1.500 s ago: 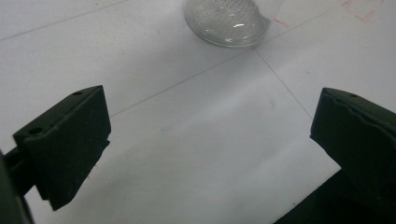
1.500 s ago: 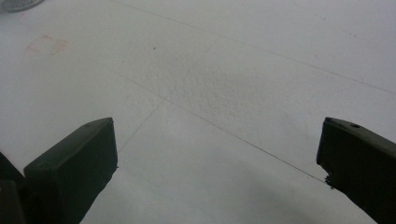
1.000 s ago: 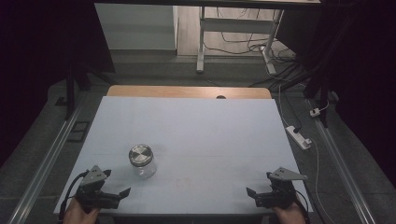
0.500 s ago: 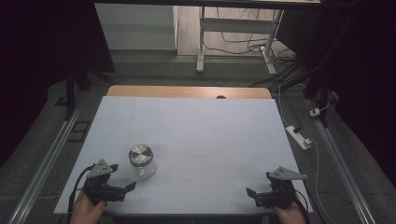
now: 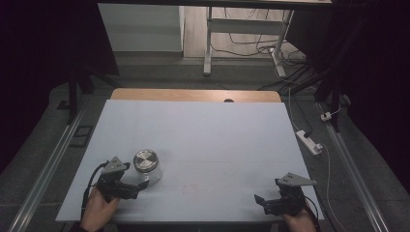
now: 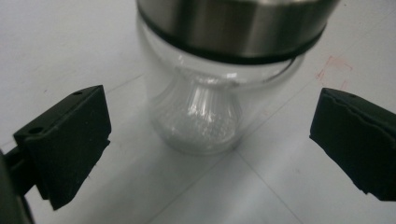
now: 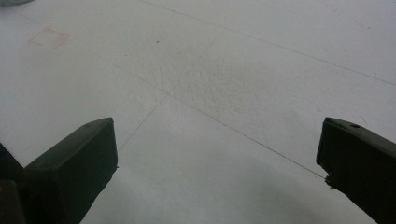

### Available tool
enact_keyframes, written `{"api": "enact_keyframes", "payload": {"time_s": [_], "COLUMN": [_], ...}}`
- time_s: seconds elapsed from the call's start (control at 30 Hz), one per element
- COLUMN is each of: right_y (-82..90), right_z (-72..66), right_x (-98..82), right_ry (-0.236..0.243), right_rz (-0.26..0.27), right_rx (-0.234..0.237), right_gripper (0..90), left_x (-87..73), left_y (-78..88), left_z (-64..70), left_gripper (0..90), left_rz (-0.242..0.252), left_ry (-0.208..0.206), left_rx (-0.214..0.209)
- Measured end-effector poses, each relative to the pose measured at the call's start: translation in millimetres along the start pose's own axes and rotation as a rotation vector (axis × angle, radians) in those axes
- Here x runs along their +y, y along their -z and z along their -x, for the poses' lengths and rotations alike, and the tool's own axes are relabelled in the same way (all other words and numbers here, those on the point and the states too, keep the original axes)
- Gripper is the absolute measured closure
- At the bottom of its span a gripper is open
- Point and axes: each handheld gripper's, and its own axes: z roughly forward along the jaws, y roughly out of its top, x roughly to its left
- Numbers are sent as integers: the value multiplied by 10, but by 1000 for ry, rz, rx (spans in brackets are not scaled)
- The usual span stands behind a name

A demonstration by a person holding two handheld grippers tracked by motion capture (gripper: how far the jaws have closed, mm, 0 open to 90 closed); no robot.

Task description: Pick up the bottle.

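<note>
We have the left gripper (image 5: 137, 185) wide open at the jar (image 5: 146, 166), reaching for it. Next we close on the glass; the right gripper (image 5: 263, 202) waits open on the bench (image 5: 217, 140).

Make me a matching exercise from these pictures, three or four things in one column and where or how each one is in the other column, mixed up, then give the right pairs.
Things:
1. left tool
2. right tool
3. glass jar
4. power strip

States or places:
A. on the floor to the right of the table
B. open, near the table's front right corner, over bare surface
C. upright on the table, steel lid on
D. open, jaws to either side of the jar, not touching it

Pairs: 1-D, 2-B, 3-C, 4-A
</note>
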Motion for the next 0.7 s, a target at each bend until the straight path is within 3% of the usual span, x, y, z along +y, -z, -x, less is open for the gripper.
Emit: {"api": "enact_keyframes", "payload": {"time_s": [0.4,0.7], "right_y": [-5,-8], "right_z": [-2,-5], "right_x": [1,2], "right_ry": [1,3], "right_rz": [-2,-6], "right_rx": [1,3], "right_gripper": [0,0], "left_x": [172,230], "left_y": [-182,-252], "left_z": [-15,-55], "left_gripper": [1,26], "left_rz": [-4,8], "left_ry": [-83,-80], "left_rx": [-1,-21]}}
